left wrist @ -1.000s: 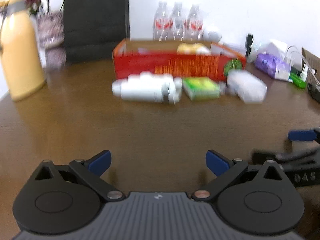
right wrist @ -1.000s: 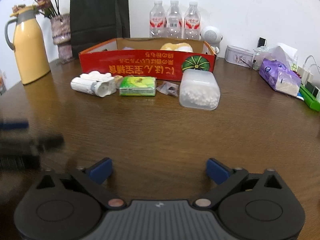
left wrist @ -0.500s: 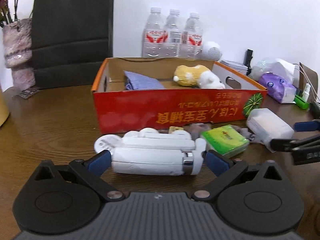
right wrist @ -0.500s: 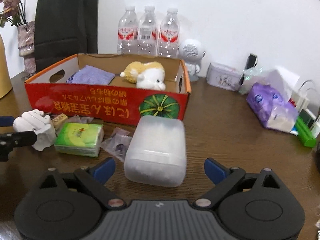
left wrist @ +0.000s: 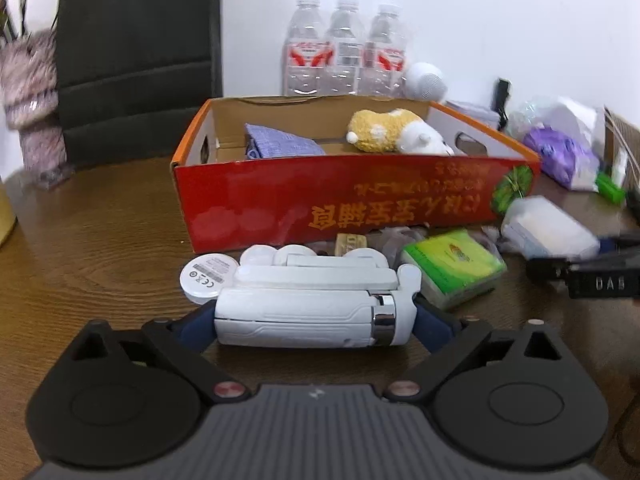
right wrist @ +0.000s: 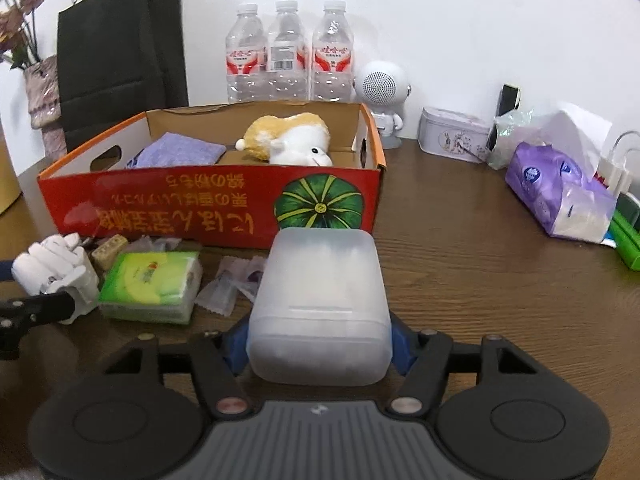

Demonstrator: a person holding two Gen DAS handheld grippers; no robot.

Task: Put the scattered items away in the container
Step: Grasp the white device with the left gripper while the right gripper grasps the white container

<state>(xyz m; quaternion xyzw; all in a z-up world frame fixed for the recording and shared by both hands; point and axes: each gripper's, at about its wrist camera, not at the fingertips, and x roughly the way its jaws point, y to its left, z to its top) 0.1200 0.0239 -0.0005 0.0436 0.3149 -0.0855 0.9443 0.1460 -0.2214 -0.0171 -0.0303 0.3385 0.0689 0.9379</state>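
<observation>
The left gripper [left wrist: 316, 316] clamps the white folded plastic gimbal [left wrist: 312, 304] crosswise on the desk [left wrist: 100, 240], the right gripper [right wrist: 318, 346] clamps the frosted plastic tub [right wrist: 320, 304], red cardboard box [right wrist: 208, 204] at twelve o'clock.

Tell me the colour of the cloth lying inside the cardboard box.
The cloth is lilac purple, lying at the box's left end; the right wrist view shows it best.

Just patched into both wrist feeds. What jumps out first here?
The red cardboard box dominates mid-table, already holding a plush toy and a purple cloth. In front of it, the left hand-held gripper brackets a white folded gadget, and the right hand-held gripper brackets a frosted plastic container. A green tissue pack lies between them on the table.
</observation>
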